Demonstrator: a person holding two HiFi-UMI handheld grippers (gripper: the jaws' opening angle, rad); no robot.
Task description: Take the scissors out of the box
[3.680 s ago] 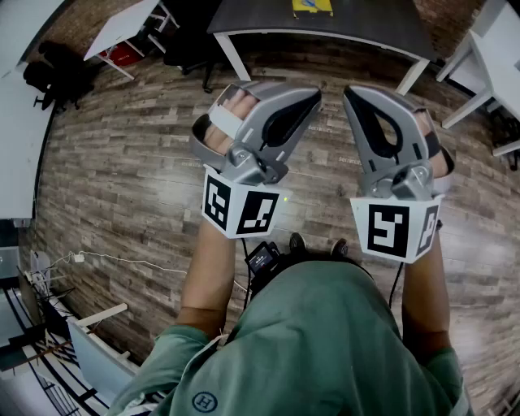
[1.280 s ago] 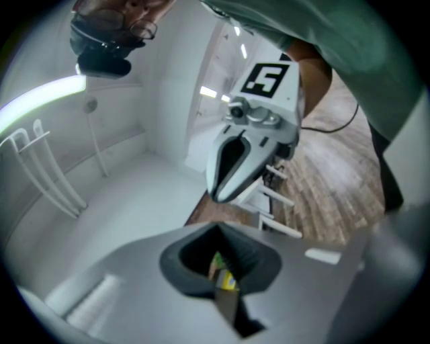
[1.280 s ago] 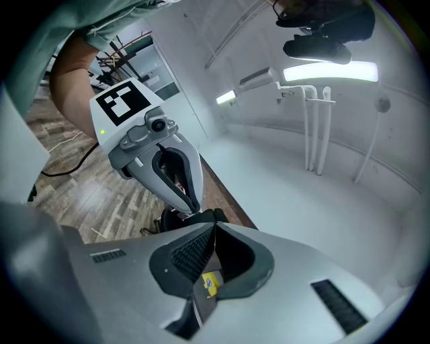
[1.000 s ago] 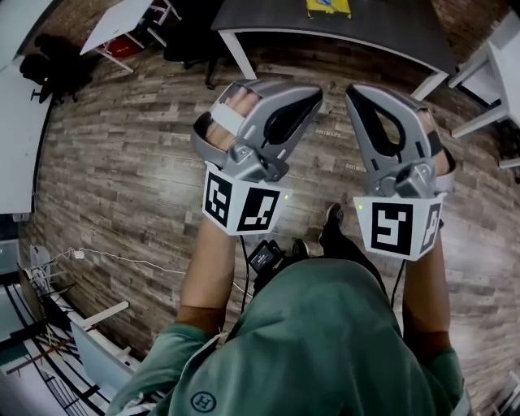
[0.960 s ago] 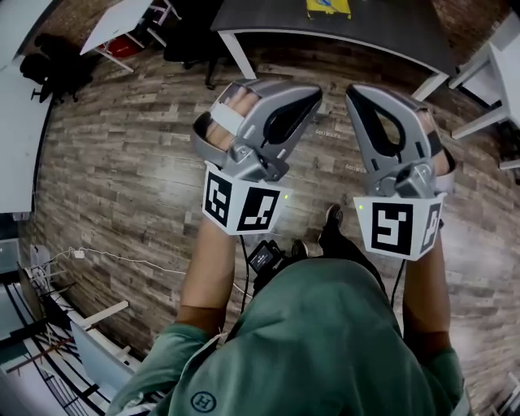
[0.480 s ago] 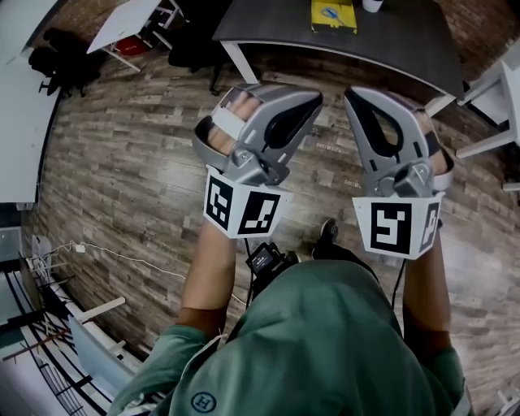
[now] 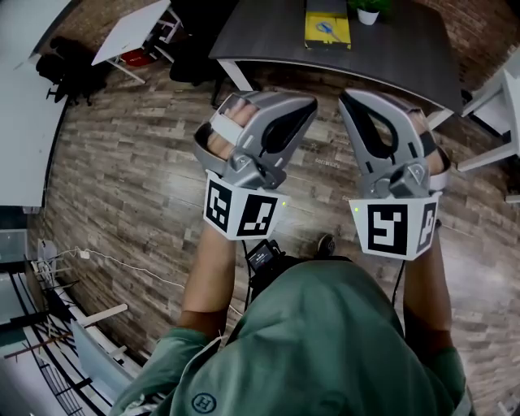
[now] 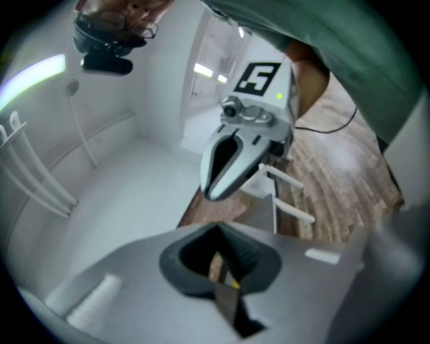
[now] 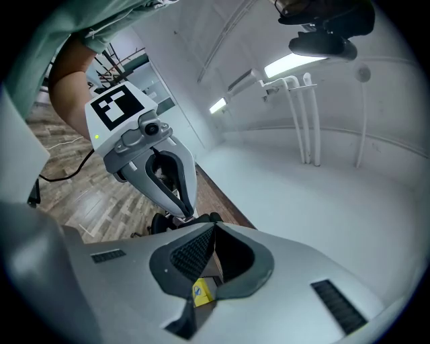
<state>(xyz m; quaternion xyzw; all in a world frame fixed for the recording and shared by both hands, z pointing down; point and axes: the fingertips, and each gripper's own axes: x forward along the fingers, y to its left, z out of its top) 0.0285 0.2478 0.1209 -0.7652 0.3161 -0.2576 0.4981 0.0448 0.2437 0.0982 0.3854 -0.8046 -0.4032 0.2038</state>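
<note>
Grippers held level, side by side and apart, ahead of the person's chest and above the plank floor [image 7: 122,179]. The left gripper [image 7: 309,104] has its jaws closed pad to pad, with nothing between them. The right gripper [image 7: 348,101] is likewise closed and empty. A hand [image 7: 223,130] is strapped into the left handle, and the marker cube [image 7: 244,213] faces the person. The yellow box [image 7: 327,28] lies on the far dark table [image 7: 398,49], well apart from both grippers and roughly in line with the gap between them. A blue mark shows on its top. The scissors cannot be made out from here. A potted plant [image 7: 367,8] stands just right of the box on the same table. White desks [image 7: 134,28] stand far left, and a cable [image 7: 122,264] runs along the floor near left.
</note>
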